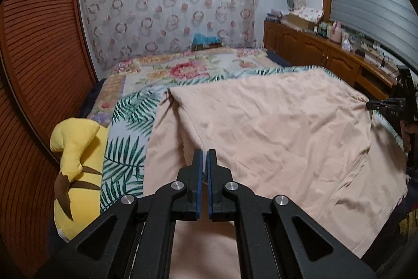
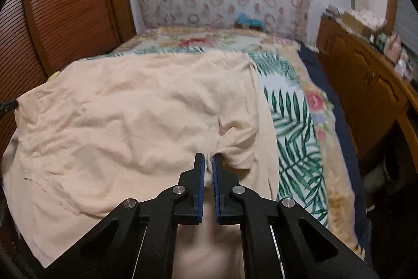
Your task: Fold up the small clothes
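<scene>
A peach-coloured garment (image 1: pixel 274 127) lies spread and creased on the bed; it also fills the right wrist view (image 2: pixel 125 122). My left gripper (image 1: pixel 205 152) is shut on a fold of the garment near its left side. My right gripper (image 2: pixel 209 157) is shut on bunched cloth of the garment near its right edge; it also shows in the left wrist view (image 1: pixel 369 105) at the garment's far right corner. The cloth is pulled taut between the two grippers.
The bed carries a floral and palm-leaf bedspread (image 1: pixel 130 106). A yellow plush toy (image 1: pixel 78 161) lies at the bed's left edge by a slatted wooden door (image 1: pixel 34 69). A wooden cabinet (image 1: pixel 326 54) with clutter stands along the right wall.
</scene>
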{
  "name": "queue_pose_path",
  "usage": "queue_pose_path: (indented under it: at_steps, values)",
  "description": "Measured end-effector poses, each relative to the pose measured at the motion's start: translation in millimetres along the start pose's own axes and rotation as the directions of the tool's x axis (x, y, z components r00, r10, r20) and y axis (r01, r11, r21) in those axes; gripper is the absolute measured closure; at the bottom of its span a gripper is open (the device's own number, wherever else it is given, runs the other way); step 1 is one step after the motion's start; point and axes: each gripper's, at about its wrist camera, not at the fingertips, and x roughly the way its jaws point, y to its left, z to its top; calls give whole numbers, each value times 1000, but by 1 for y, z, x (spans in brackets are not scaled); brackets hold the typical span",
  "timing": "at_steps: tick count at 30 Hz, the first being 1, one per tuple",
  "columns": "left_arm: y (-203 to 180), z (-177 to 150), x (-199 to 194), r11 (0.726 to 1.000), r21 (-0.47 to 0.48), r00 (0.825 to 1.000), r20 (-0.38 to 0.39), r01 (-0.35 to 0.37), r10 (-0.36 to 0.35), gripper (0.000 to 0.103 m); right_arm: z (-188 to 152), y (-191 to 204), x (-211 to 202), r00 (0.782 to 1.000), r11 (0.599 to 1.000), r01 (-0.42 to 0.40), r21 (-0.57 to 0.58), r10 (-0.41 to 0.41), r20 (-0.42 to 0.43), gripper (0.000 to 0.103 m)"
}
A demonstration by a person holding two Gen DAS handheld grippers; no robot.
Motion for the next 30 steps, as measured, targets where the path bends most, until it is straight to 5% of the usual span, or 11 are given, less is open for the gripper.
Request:
queue_pose_path:
  at_steps: [24, 30]
  values:
    - [32, 8, -121, 993, -85, 973, 222, 78, -58, 100, -32, 6, -172, 965, 992, -70, -107, 95, 244, 98]
    - [30, -22, -93, 996, -84, 993, 119, 36, -26, 100, -71, 5, -133, 992, 991, -55, -122, 68, 106, 98]
